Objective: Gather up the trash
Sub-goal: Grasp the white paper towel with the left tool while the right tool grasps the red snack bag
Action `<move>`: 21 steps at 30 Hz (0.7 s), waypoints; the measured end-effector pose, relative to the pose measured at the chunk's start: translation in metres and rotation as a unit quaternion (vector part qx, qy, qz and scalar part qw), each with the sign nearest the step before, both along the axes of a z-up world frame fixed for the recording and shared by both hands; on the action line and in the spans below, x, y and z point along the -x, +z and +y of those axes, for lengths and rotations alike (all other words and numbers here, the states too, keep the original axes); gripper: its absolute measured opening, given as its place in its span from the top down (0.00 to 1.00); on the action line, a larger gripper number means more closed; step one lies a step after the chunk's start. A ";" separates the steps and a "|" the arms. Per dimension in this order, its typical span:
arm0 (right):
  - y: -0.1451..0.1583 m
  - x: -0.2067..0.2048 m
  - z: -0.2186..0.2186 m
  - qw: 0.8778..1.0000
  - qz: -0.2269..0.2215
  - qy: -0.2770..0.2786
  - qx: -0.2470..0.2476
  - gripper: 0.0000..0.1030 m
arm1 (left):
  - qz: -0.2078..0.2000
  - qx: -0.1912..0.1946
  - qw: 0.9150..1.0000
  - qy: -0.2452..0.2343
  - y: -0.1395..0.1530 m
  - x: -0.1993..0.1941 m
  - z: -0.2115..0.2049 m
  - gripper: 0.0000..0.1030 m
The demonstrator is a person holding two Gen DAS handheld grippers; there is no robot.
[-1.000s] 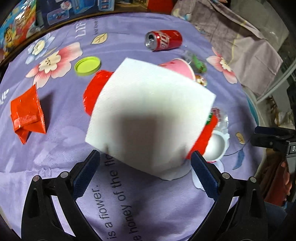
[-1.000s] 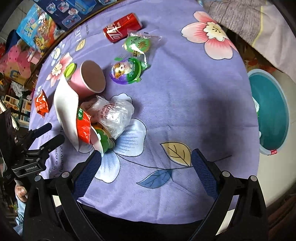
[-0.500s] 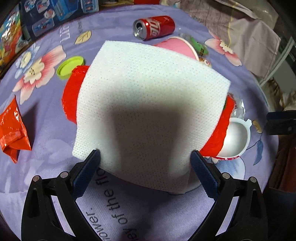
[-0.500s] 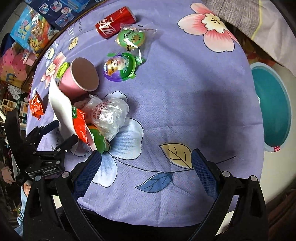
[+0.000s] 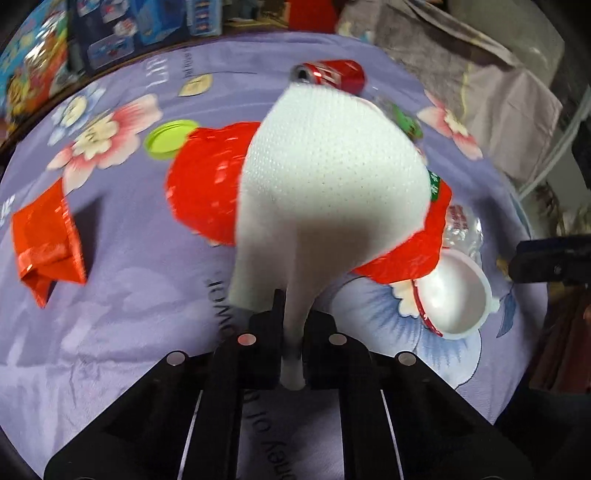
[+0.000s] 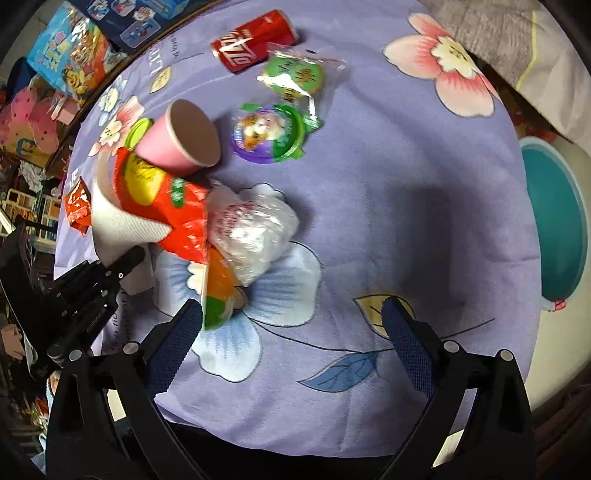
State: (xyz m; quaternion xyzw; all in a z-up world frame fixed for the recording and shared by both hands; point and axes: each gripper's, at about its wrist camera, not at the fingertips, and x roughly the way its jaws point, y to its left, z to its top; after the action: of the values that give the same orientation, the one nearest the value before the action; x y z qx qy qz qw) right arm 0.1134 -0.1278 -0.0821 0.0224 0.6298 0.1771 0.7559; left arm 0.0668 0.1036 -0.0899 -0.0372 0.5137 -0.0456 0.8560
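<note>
My left gripper [image 5: 293, 325] is shut on the near edge of a white paper napkin [image 5: 328, 184], which fans out from the jaws over a red snack bag [image 5: 207, 184]. The same napkin [image 6: 118, 221] and red bag [image 6: 177, 218] lie at the left of the right wrist view, with the left gripper [image 6: 129, 258] pinching the napkin. A crumpled clear plastic wrap [image 6: 255, 229], a pink paper cup [image 6: 181, 136] and a white cup [image 5: 454, 299] lie close by. My right gripper [image 6: 291, 332] hangs open above the purple cloth, holding nothing.
A red can [image 6: 255, 40], two green snack packs [image 6: 295, 75] [image 6: 269, 133], a green lid [image 5: 168, 140] and a small red wrapper [image 5: 48, 236] lie on the flowered purple tablecloth [image 6: 406, 184]. A teal bin [image 6: 554, 225] stands past the table's right edge. Toy boxes [image 5: 110, 33] line the far side.
The left jaws have gone from wide open around the napkin to shut on its near edge, bunching the flat sheet into a fan. The right gripper has stayed put.
</note>
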 end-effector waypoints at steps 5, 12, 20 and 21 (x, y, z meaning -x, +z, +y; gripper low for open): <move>0.014 -0.001 0.032 0.999 -0.023 0.037 0.007 0.09 | -0.005 0.016 0.999 0.036 0.015 0.013 0.028 0.92; 0.023 -0.010 0.113 0.989 -0.065 0.125 0.037 0.09 | -0.004 0.030 0.997 0.075 0.019 0.028 0.064 0.92; 0.004 -0.013 0.184 0.958 -0.123 0.233 0.113 0.09 | 0.008 0.057 0.994 0.097 0.008 0.039 0.093 0.92; 0.001 -0.012 0.185 0.956 -0.127 0.239 0.117 0.09 | 0.010 0.059 0.993 0.097 0.007 0.039 0.095 0.92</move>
State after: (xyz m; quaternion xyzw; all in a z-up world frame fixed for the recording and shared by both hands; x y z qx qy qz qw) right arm 0.1259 0.0575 -0.0808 -0.2398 0.5320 0.2788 0.7627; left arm 0.0281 0.1987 -0.0828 -0.1380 0.5122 0.0082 0.8477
